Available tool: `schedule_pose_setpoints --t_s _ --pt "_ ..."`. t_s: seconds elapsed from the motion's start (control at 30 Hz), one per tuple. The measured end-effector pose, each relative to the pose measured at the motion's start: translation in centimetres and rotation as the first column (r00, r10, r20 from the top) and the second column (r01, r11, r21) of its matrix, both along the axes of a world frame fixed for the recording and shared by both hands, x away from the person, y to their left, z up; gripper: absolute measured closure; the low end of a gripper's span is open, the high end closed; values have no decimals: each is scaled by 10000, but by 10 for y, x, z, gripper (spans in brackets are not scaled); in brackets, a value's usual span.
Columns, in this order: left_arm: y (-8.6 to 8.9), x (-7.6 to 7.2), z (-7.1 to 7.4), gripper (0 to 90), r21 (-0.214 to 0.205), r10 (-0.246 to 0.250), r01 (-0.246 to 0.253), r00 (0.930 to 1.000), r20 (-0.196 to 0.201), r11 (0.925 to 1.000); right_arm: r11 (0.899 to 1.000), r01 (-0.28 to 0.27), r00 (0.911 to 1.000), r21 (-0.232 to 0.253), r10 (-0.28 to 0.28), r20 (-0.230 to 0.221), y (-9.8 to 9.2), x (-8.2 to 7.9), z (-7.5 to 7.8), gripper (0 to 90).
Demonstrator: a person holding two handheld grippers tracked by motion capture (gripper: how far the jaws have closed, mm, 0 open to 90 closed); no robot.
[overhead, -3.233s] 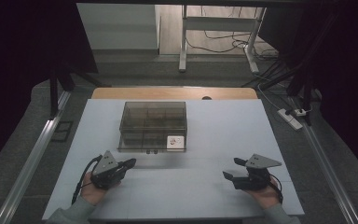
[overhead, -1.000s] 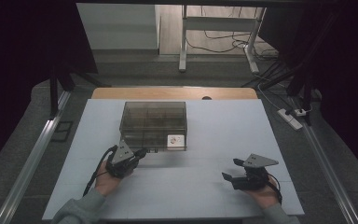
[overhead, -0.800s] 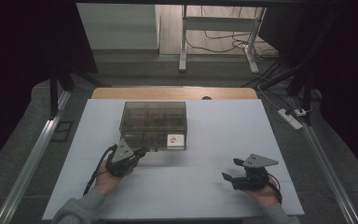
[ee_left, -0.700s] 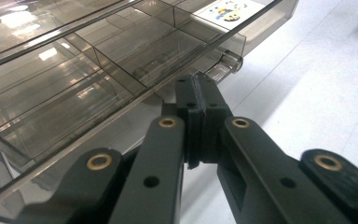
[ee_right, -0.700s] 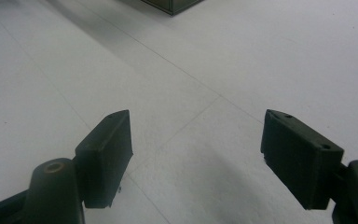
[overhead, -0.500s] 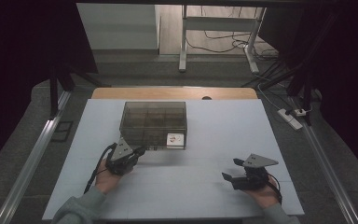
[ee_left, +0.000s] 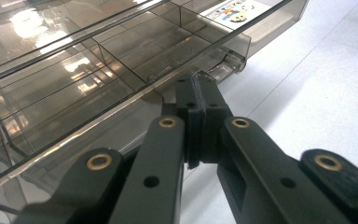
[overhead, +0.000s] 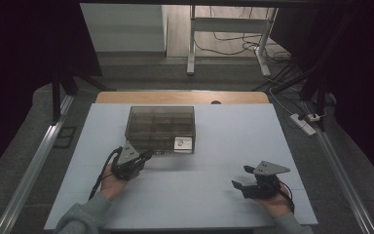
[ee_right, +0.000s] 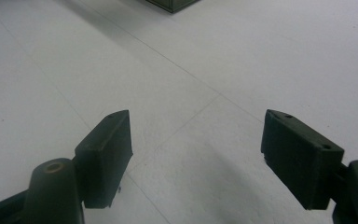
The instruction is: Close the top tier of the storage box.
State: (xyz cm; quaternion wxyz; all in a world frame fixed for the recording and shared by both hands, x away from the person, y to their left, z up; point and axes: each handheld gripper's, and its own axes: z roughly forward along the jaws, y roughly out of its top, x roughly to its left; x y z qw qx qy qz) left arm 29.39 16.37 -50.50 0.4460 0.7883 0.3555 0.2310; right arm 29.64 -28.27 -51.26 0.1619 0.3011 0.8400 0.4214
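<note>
Pale white-grey tabletop [overhead: 224, 195] with faint seams between its panels, a wooden edge [overhead: 175, 97] showing along the far side; grey floor all round, a metal rail [overhead: 29, 175] running along the left, a white power strip [overhead: 304, 124] on the floor at right, dark drapes on both sides, loose cables [overhead: 233, 46] and the legs of a pale frame [overhead: 191, 44] beyond the table; smoky transparent plastic compartment box [overhead: 160, 127] sits on the far-centre part of the table, lid down, a white label with a small colour mark [overhead: 181, 143] at its near right corner; left gripper [overhead: 145, 155] lies at the box's near left front, jaws clenched tight together with nothing visible between the pads, tips just at the small clear latch tab [ee_left: 223, 67] on the box's front lip; whether the tips actually touch the tab cannot be made out; right gripper [overhead: 241, 178] rests low over bare table at the near right, well apart from the box, jaws released and standing wide with only tabletop between them, having just been spreading a little; in the right gripper view a dark corner of the box [ee_right: 170, 4] is cut off by the top edge; the box's contents are hard to read through the tinted walls and glare, only dividers [ee_left: 98, 51] showing; both sleeves are cropped by the bottom of the high view.
</note>
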Motion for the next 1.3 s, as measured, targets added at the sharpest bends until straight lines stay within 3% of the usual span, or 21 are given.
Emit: schedule_pose_setpoints --t_s 1.3 --pt "2 30 1 883 -258 550 -554 9984 -136 9981 9999 23 10000 -128 -24 -27 0 1 -2 246"
